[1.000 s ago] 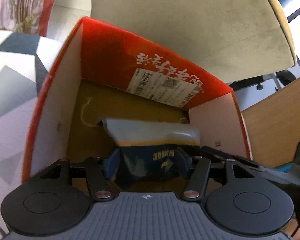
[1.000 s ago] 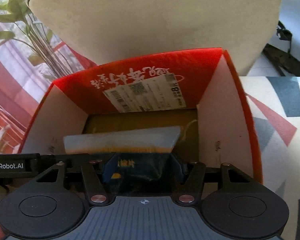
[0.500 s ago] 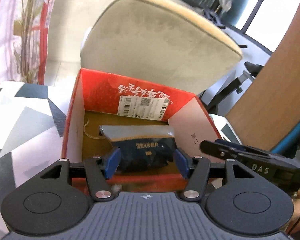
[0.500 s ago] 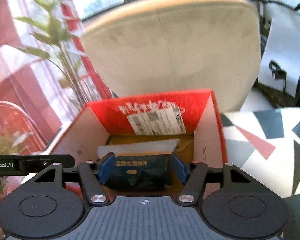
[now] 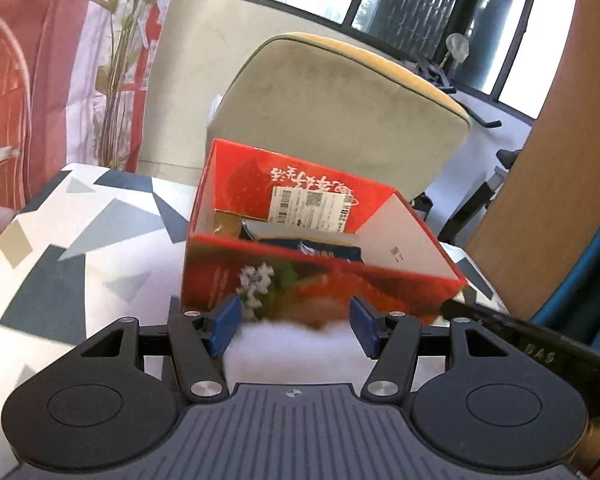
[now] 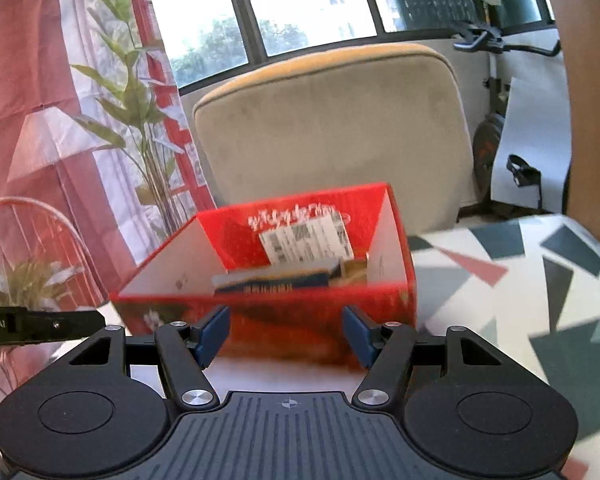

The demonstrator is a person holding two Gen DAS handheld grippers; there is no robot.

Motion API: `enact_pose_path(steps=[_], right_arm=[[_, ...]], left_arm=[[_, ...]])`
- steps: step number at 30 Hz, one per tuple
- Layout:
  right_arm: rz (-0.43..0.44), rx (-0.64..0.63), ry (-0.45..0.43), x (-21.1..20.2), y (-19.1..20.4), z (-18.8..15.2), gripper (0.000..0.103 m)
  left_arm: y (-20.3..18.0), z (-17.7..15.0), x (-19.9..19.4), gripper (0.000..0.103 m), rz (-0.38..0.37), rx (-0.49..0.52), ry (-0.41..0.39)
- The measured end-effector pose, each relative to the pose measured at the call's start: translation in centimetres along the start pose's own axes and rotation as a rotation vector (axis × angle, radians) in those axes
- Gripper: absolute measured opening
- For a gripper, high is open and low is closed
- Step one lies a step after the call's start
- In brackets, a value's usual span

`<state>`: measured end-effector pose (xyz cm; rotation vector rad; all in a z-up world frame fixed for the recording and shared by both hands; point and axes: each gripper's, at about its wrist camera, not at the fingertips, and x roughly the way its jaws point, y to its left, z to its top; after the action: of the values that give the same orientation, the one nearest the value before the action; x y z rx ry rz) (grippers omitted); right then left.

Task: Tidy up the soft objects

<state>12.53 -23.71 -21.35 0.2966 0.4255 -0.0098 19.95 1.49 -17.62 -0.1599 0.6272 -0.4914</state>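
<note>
Pouch [image 5: 320,246] seems settled in the box [image 5: 300,280] — we back both grippers [image 5: 294,326] [image 6: 286,332] off straight, jaws wide, empty.

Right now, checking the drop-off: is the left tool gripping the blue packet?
No, the left tool is open and empty; the blue packet lies inside the red box.

The left gripper [image 5: 294,326] is held level, and its blue fingers [image 5: 224,328] stand wide apart with nothing between them. The right gripper [image 6: 286,332] has the same pose: fingers [image 6: 358,334] spread, empty.
</note>
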Motion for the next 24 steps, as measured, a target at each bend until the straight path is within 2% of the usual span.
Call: enact_pose_path(steps=[4, 6, 9, 13, 17, 21, 23, 24], right_arm=[[-0.016, -0.017, 0.015, -1.2, 0.4, -2.9, 0.063], [-0.022, -0.049, 0.023, -1.6, 0.8, -4.4, 0.073], [-0.047, -0.098, 0.049, -1.9, 1.4, -6.6, 0.083], [-0.054, -0.161, 0.086, -1.8, 2.3, -8.3, 0.085], [-0.079, -0.252, 0.073, -1.8, 3.3, -8.9, 0.085], [-0.127, -0.278, 0.089, -0.9, 2.9, -8.7, 0.085], [-0.142, -0.267, 0.077, -0.8, 2.4, -8.3, 0.083], [-0.137, -0.257, 0.067, -0.9, 1.9, -8.0, 0.078]], left_arm=[[-0.9, -2.6, -1.5, 0.075, 0.042, 0.061, -0.041], [-1.1, -3.6, -1.7, 0.075, 0.061, 0.078, -0.038], [-0.8, -4.6, -1.7, 0.075, 0.039, 0.057, -0.012], [-1.3, -5.4, -1.5, 0.075, 0.04, 0.086, -0.009], [-1.6, -5.6, -1.4, 0.075, 0.048, 0.113, -0.009], [-1.7, -5.7, -1.5, 0.075, 0.049, 0.116, -0.011], [-1.8, -5.8, -1.6, 0.075, 0.049, 0.12, -0.016], [-1.8, -5.8, -1.7, 0.075, 0.047, 0.121, -0.023]])
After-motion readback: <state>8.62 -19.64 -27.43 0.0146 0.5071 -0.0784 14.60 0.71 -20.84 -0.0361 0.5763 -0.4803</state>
